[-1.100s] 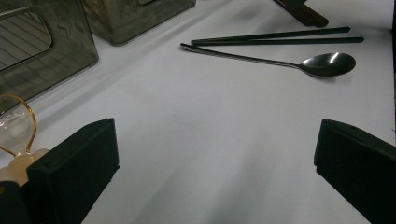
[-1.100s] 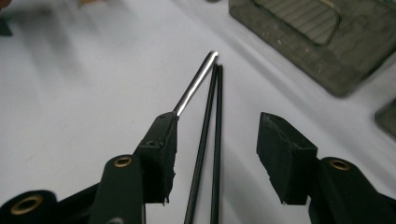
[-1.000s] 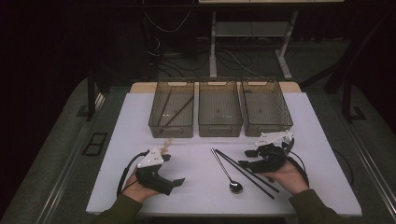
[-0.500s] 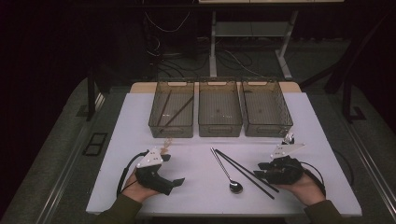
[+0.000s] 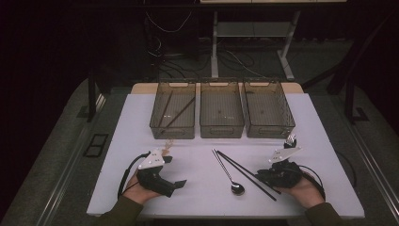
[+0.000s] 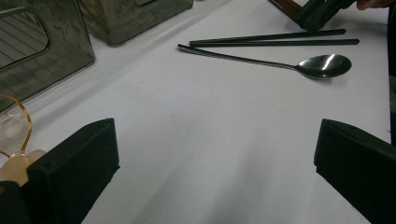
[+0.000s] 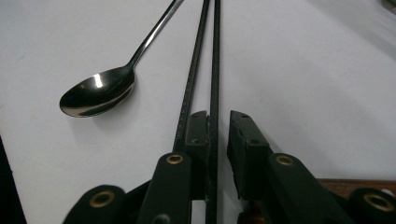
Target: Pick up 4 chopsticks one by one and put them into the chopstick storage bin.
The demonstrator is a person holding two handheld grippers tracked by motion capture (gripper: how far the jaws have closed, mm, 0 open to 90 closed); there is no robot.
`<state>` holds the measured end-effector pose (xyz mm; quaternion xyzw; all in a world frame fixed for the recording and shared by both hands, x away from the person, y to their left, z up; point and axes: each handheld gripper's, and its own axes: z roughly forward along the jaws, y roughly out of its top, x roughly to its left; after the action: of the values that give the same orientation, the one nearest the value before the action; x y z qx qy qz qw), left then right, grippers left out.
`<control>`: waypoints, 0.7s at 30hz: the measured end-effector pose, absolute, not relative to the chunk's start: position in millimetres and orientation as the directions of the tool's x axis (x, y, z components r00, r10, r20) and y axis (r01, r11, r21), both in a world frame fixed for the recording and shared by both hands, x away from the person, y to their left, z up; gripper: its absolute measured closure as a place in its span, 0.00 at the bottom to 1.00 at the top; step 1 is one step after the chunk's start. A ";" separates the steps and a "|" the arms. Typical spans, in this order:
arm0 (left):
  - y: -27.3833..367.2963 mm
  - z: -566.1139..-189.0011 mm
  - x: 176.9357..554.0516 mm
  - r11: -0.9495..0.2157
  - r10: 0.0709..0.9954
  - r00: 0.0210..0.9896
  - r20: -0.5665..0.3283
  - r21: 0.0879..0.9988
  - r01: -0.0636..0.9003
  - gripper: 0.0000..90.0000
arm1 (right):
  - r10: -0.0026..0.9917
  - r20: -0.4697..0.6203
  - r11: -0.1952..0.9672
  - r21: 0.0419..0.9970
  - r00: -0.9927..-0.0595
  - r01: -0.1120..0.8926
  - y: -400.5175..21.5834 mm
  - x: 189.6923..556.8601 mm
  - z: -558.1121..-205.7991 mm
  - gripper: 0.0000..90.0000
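We are at the pick-up step: our right tool (image 7: 218,121) is down on the white bench (image 5: 329,141) at the near end of the two thin black chopsticks (image 5: 244,172), and its jaws have just been closing, with one stick lying in the narrow gap between them, against the left pad; a sliver of gap shows on the other side, so we judge the pinch not yet firm. The second stick runs just outside the left jaw. Next we would need to finish closing, check the stick is truly gripped, then lift it level toward one of the clear brown plastic bins (image 5: 221,113) at the far edge. We count three bins side by side; the left bin (image 5: 173,113) seems to hold two dark sticks already. One long-handled steel spoon (image 5: 230,175) lies just beside the chopsticks, its bowl toward us. Our left tool (image 5: 175,183) rests on the bench well apart from them, jaws wide apart and holding nothing.
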<state>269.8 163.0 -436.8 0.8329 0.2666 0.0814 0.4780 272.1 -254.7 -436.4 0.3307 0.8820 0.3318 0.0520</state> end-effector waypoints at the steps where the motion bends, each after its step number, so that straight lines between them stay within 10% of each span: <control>1: 163.0 -436.8 269.8 -0.401 0.522 0.845 -0.119 0.840 0.366 0.00 | 0.614 0.124 0.567 0.617 -0.779 0.545 -253.9 272.3 -436.8 0.88; 21: 162.4 -437.5 269.8 -0.408 0.517 0.848 -0.118 0.836 0.366 0.00 | 0.621 0.083 0.593 0.601 -0.780 0.536 -248.3 270.3 -441.2 0.95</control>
<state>269.8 162.4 -437.5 0.8354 0.2643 0.0795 0.4753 270.3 -248.3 -441.2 0.3248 0.8899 0.3131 0.0678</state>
